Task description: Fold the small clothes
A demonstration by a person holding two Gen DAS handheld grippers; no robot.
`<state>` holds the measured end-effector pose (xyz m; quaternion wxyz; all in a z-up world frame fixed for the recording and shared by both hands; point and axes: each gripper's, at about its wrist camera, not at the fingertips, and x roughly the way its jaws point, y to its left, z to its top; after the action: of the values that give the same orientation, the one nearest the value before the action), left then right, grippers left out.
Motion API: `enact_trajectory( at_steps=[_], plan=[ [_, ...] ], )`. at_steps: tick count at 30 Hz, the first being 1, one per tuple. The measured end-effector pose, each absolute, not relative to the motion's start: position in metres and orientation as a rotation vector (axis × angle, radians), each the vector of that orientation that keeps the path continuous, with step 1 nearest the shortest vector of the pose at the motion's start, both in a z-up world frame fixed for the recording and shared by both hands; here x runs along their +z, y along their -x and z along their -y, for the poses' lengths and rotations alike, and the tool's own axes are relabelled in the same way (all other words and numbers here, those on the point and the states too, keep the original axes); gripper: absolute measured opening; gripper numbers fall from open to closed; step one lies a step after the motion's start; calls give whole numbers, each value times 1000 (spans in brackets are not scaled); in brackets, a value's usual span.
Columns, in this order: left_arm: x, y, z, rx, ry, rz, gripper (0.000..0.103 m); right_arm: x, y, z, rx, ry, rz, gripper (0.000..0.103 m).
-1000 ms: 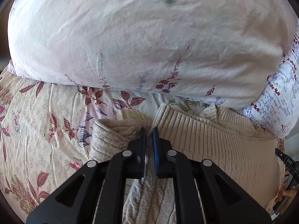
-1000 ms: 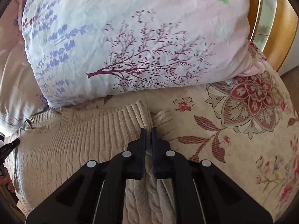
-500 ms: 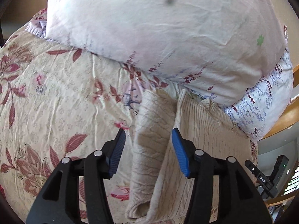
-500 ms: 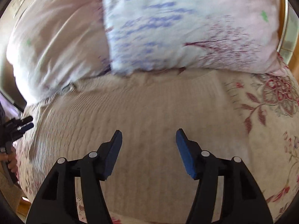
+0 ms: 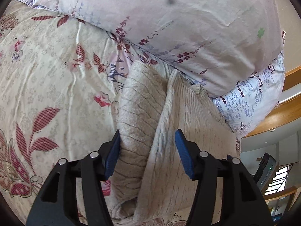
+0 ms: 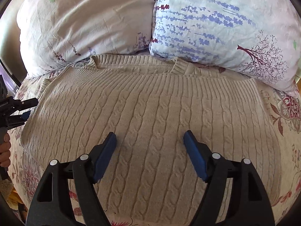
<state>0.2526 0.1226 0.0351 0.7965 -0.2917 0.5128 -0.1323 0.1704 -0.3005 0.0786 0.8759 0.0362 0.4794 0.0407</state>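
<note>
A beige cable-knit sweater (image 6: 150, 109) lies folded on the floral bedspread, its ribbed edge toward the pillows. In the left wrist view the sweater (image 5: 188, 116) shows its left side, with a folded sleeve (image 5: 139, 109) lying along it. My left gripper (image 5: 147, 154) is open, its jaws either side of the sleeve's near end, holding nothing. My right gripper (image 6: 150, 151) is open and empty above the middle of the sweater. The left gripper also shows in the right wrist view (image 6: 15, 109) at the sweater's left edge.
Two floral pillows (image 6: 84, 24) (image 6: 225, 22) lie just behind the sweater, touching its far edge. The floral bedspread (image 5: 47, 86) stretches to the left. A wooden headboard (image 5: 278, 116) curves at the far right.
Both grippers were shut on the sweater's edge a second ago. They have let go, opened, and drawn back and up. The sweater now lies flat and folded.
</note>
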Motion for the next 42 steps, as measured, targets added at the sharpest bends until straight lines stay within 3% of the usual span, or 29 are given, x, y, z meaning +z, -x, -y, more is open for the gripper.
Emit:
enact_trajectory(
  at_steps=[6,11,18,26,33,42],
  plan=[
    [28,-257,-109,-310,697,-1117,29,72,-175,297,99,-71,-998,78],
    [39,-254,-94,-328,715,-1085,22,72,-175,297,116,-80,-999,78],
    [75,-253,-70,-419,786,-1002,20,74,-173,304,148,-108,-1001,78],
    [114,-254,18,-612,790,-956,19,84,-159,334,168,-191,-980,78],
    [74,-252,104,-629,649,-1097,20,85,-143,395,126,-369,-972,78],
    [55,-256,126,-611,660,-1126,28,89,-149,445,268,-764,-922,78]
  ],
)
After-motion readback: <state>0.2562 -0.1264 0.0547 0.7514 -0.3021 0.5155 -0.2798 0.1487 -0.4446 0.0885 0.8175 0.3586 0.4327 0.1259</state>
